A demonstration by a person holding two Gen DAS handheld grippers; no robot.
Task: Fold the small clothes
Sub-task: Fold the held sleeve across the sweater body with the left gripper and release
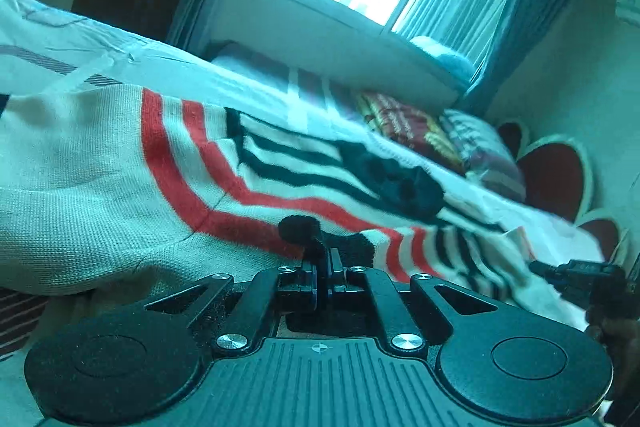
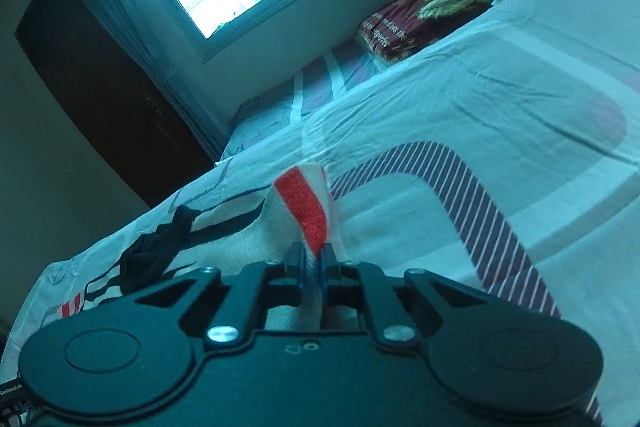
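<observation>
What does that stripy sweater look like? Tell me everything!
The sweater is a cream knit with red bands and thin black stripes. It lies spread and rumpled on the patterned bedsheet. The left hand-held gripper is shut on a dark part of its edge, and the right hand-held gripper pinches a cream-and-red fold that sticks up.

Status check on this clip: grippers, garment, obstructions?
Left gripper shut on dark trim of the striped knit sweater. Right gripper shut on its red-striped edge. Sweater spread over the bed. Nothing seen in the way.
</observation>
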